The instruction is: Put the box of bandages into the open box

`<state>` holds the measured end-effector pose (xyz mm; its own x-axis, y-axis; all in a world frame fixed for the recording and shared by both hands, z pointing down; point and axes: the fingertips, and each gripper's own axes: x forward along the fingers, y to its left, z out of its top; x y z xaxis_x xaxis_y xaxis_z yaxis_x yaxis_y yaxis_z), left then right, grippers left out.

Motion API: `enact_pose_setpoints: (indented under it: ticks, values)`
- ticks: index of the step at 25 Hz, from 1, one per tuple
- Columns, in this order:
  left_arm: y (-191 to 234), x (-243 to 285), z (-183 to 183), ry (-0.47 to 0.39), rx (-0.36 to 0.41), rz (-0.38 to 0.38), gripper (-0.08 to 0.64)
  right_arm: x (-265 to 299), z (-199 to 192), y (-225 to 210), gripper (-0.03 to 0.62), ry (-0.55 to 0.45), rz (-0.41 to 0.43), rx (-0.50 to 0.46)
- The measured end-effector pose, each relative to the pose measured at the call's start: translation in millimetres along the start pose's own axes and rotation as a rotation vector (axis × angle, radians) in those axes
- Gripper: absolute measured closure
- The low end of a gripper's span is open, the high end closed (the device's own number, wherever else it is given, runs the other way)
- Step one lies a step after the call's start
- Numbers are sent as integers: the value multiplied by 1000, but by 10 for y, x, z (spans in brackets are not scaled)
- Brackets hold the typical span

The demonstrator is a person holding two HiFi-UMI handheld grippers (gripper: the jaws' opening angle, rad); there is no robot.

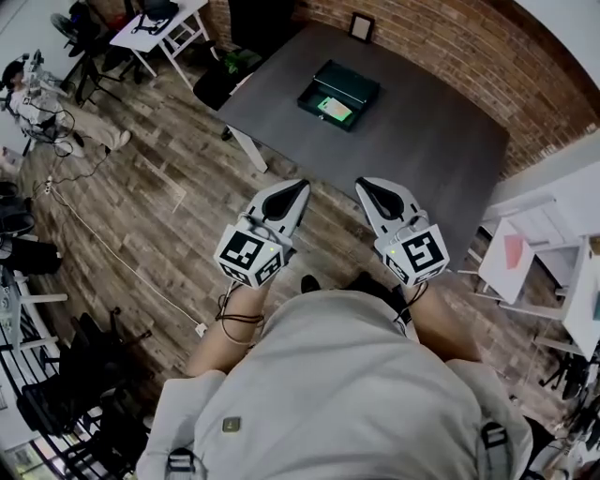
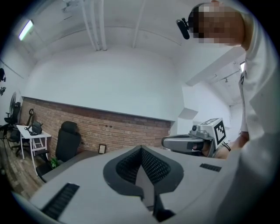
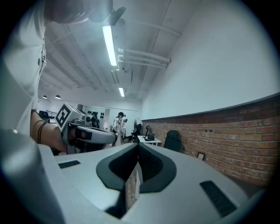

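Open box [image 1: 357, 84] — dark green, lid up — at twelve o'clock on the grey table [image 1: 422, 141]; the pale-green bandage box [image 1: 335, 110] lies flat inside.

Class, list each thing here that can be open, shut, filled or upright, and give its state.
Left gripper: fingers shut, nothing between them.
Right gripper: fingers shut, nothing between them.
Green box: lid open, on the table.
Light packet: lying inside the green box.
Picture frame: upright at the table's far edge.

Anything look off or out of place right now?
Nothing stands out. The open box sits flat on the table, a pale packet inside; left hand-held gripper and right hand-held gripper are shut, empty.
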<state>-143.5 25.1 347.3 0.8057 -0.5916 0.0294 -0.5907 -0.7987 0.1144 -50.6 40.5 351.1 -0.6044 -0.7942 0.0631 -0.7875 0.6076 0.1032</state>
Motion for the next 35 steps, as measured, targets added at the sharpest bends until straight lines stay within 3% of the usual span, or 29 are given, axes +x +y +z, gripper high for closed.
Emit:
enact_pose_setpoints:
  ticks: [8,19,29,35]
  values:
    - [-493,75,-61,1,-8,4,545,-549,-30,-20,571,-11,6,2]
    - [-1528,403,-170,-15,-8,59,545,-1559,-86,-344,571,-20,77,-9]
    - [-2115,235,-206,-49,46,151,545,-2197,-233,-207,571,-26,184,-47]
    - [-2333,183,-246,-39,38,163,545,-2412,-225,-161,571,-37,195,-49]
